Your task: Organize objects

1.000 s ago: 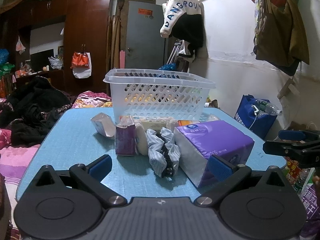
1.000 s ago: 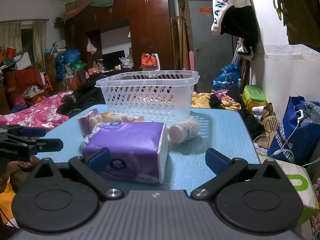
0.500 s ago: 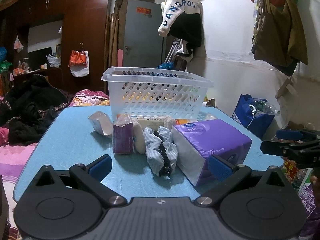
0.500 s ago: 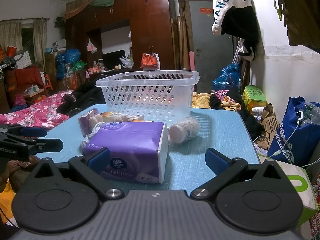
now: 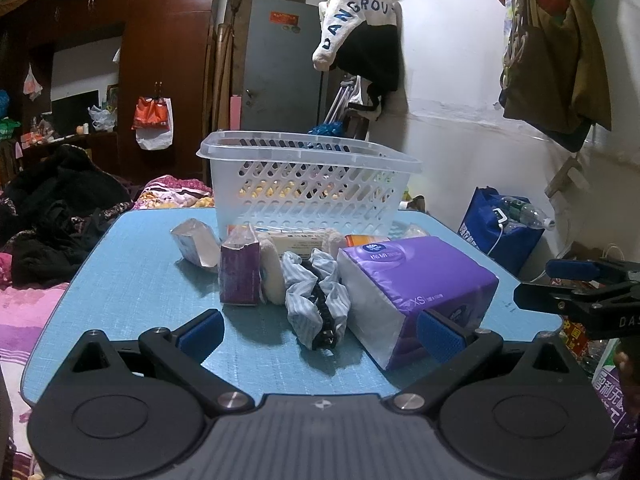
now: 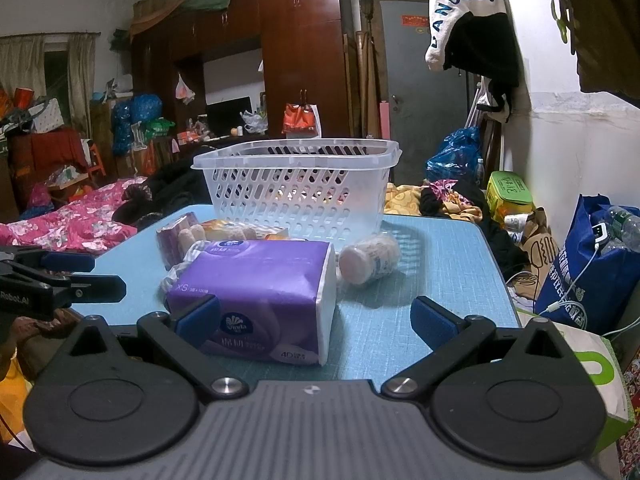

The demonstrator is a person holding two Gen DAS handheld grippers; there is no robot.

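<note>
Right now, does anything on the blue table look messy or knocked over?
Yes. The white bottle lies tipped on its side beside the purple tissue pack, and a striped scrunchie sits crumpled. Everything is piled outside the basket.

One blue table point(image 5: 120, 280) fills the middle of both views. On it, toward the upper centre, stands one white basket point(image 5: 308, 184). In front of the basket lie one purple tissue pack point(image 5: 416, 280), one striped scrunchie point(image 5: 316, 296), one small purple carton point(image 5: 239, 276) and one silver packet point(image 5: 194, 242). The right wrist view adds one round jar point(image 6: 370, 258) lying on its side at centre right. Two grippers appear: the left gripper point(image 5: 320, 330) and the right gripper point(image 6: 314, 318), each with two blue-padded fingers.
</note>
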